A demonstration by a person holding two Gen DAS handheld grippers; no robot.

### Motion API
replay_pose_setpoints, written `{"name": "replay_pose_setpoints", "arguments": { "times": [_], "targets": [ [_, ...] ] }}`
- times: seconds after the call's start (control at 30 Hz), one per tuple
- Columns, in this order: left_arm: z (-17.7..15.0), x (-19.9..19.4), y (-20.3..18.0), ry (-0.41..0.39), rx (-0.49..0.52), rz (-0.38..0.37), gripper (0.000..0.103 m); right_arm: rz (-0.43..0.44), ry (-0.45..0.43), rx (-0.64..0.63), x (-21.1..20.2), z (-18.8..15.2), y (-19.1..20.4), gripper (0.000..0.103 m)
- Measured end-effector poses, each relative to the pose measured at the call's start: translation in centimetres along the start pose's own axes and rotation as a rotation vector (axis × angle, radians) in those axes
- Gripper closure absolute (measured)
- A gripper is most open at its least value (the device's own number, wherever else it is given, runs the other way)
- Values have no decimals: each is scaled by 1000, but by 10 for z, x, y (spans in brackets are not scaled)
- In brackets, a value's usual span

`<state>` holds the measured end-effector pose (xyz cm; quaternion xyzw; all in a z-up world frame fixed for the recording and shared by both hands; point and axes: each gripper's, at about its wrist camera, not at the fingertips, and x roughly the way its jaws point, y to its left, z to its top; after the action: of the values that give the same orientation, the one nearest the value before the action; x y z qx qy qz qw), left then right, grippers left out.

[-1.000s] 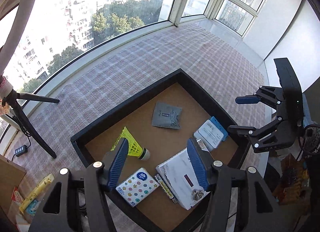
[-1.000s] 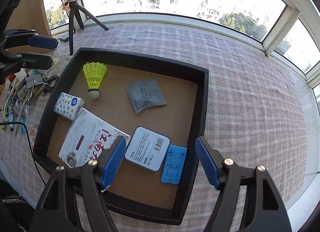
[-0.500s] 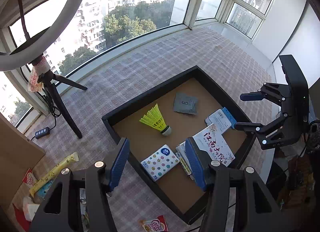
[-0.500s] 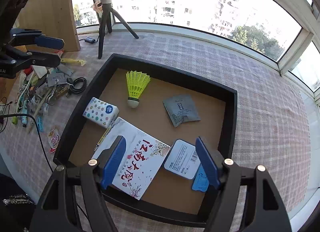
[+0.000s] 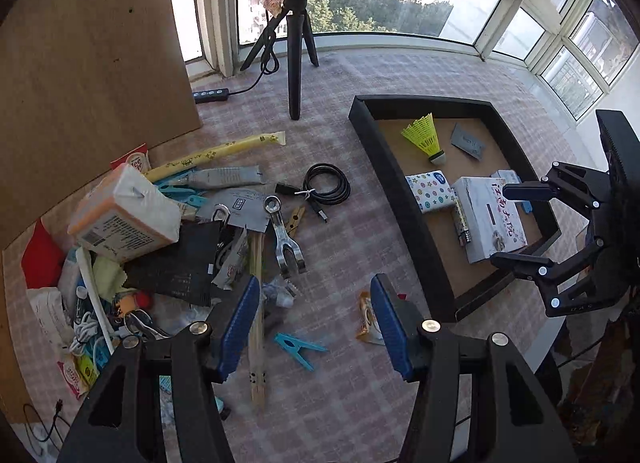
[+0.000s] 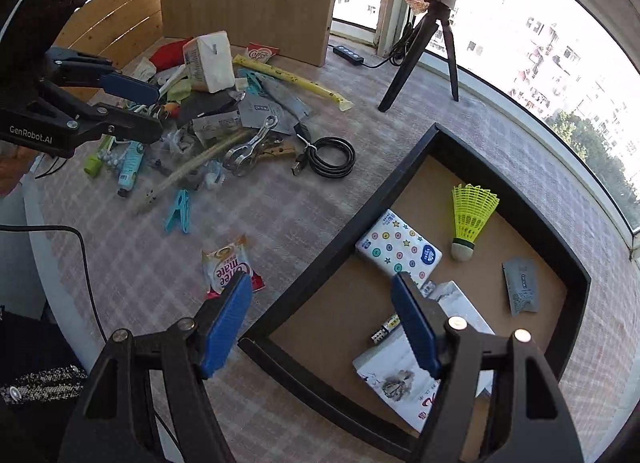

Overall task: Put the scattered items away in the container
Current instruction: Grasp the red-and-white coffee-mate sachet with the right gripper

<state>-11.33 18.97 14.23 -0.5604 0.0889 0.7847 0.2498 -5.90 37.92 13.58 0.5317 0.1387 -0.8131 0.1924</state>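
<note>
Bare cloth (image 5: pixel 352 247) — beside tray rim (image 5: pixel 404 199)

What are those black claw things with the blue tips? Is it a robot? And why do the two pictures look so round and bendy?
It is not a robot. A person holds two grabbing tools, one in each hand, and each tool has a little camera looking along its blue fingers. The wide lens makes everything look curved.

One picture is from the left gripper, the other from the right gripper. Each camera can also see the other tool off to the side.

Both sets of jaws stand open and hold nothing.

On the checked cloth lies a messy pile: a coiled black cable, a blue clothes peg, a coffee creamer packet and more. The black tray already holds a yellow shuttlecock, a spotty tissue pack and a white book. The job is to move the pile into the tray.
</note>
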Motion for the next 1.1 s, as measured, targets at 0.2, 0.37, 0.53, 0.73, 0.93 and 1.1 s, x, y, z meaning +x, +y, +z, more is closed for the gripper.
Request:
{"name": "replay_pose_setpoints", "arguments": {
  "times": [0.2,0.37,0.53,0.73,0.93,1.1],
  "targets": [
    [-45,34,18,49,-183,-13,49,45,45,-105,42,2,51,32],
    [-68,64,22,91,-302,-49,55,44,87,-172,73,-4,76,32],
    [-71,84,22,114,-358,-36,62,38,113,-198,91,-7,87,32],
    [-63,100,16,138,-368,22,62,4,112,-191,104,-5,89,32],
    [-57,107,10,137,-361,69,62,-5,124,-190,116,-5,89,32],
    [-59,106,3,124,-304,109,70,52,131,-134,122,-6,79,32]
  ]
}}
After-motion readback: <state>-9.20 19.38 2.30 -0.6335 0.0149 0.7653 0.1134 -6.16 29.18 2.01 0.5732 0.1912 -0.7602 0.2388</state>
